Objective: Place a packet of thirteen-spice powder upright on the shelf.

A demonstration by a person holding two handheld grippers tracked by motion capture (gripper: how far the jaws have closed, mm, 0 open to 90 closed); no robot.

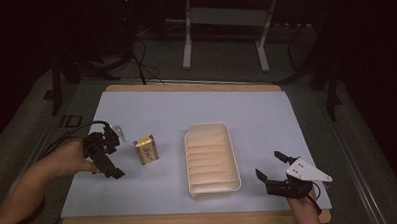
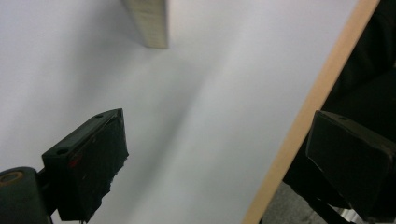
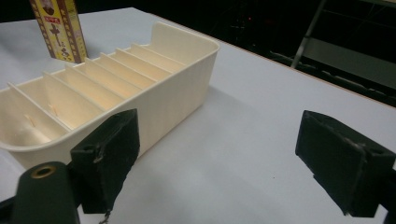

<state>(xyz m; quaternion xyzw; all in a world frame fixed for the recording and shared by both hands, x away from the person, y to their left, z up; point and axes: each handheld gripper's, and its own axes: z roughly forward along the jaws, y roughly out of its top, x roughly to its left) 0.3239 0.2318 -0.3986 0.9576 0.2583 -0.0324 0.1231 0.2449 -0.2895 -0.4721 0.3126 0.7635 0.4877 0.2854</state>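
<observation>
A yellow box is standing upright on the pale blue mat, just beside the left gripper, which is hovering at its nine o'clock with jaws spread wide and gripping nothing. At the box's three o'clock a cream divided tray is lying lengthwise, its slots empty. The right gripper is waiting at the tray's four o'clock near the mat's front edge, jaws likewise gaping. Open mat is stretching toward twelve o'clock. The box's label is showing red and yellow print (too blurred to read) in the right gripper view.
</observation>
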